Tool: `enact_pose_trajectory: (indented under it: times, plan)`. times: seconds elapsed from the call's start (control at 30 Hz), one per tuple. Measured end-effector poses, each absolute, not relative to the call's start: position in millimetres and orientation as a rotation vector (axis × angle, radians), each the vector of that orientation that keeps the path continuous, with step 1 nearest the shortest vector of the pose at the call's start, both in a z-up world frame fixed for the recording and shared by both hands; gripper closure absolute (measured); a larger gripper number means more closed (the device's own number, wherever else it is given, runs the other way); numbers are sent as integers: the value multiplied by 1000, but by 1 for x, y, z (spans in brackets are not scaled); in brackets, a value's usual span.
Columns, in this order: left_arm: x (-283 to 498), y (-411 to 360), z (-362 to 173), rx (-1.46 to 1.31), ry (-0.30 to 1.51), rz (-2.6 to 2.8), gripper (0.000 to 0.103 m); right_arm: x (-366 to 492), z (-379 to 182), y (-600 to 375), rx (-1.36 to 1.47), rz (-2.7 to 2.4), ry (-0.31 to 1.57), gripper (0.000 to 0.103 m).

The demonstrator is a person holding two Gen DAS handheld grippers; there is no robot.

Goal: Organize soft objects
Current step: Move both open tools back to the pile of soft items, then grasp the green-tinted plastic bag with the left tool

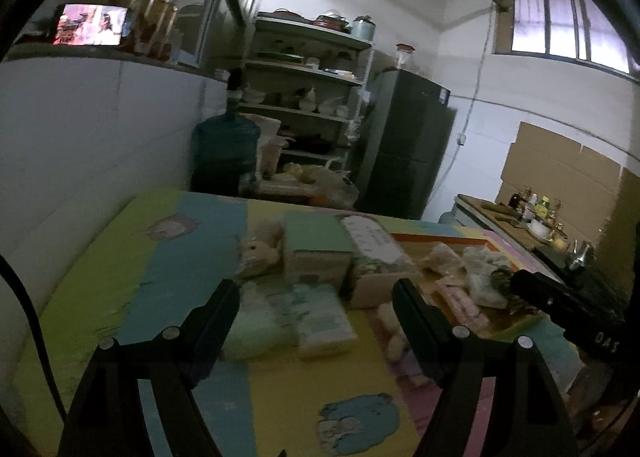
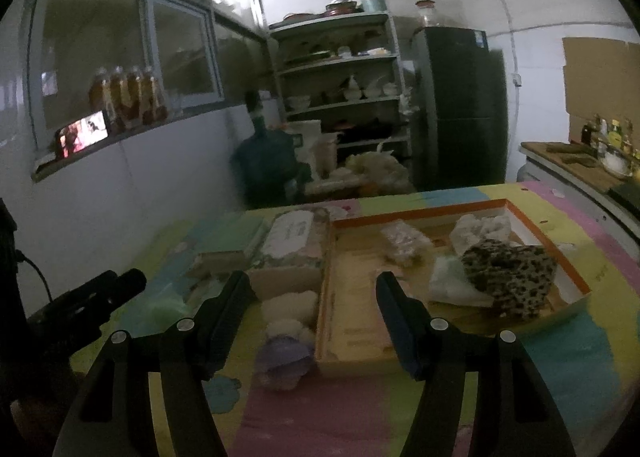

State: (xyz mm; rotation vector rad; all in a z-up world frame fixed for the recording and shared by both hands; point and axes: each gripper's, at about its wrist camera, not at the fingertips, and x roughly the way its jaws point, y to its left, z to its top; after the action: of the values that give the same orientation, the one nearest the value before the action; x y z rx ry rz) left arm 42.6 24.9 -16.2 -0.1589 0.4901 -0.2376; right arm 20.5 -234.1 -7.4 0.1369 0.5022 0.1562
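Note:
My left gripper is open and empty above a pale green tissue pack on the colourful mat. A beige plush toy lies beyond it. My right gripper is open and empty over the near left edge of the orange-rimmed shallow box. In the box lie a leopard-print soft item, a white fluffy item and a pale wrapped item. A white and purple plush lies on the mat just left of the box.
Tissue boxes stand left of the orange-rimmed box. A white wall borders the mat on the left. Beyond the mat stand a water jug, a shelf rack and a dark fridge. A counter with bottles is at right.

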Motion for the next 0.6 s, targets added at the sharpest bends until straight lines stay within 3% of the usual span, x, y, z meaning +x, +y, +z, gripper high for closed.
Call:
enact_pose_trajectory:
  times: [0.6]
  plan:
    - [87,59,-59,-172,663,-189,25,52,-31,-180,79,254,586,36]
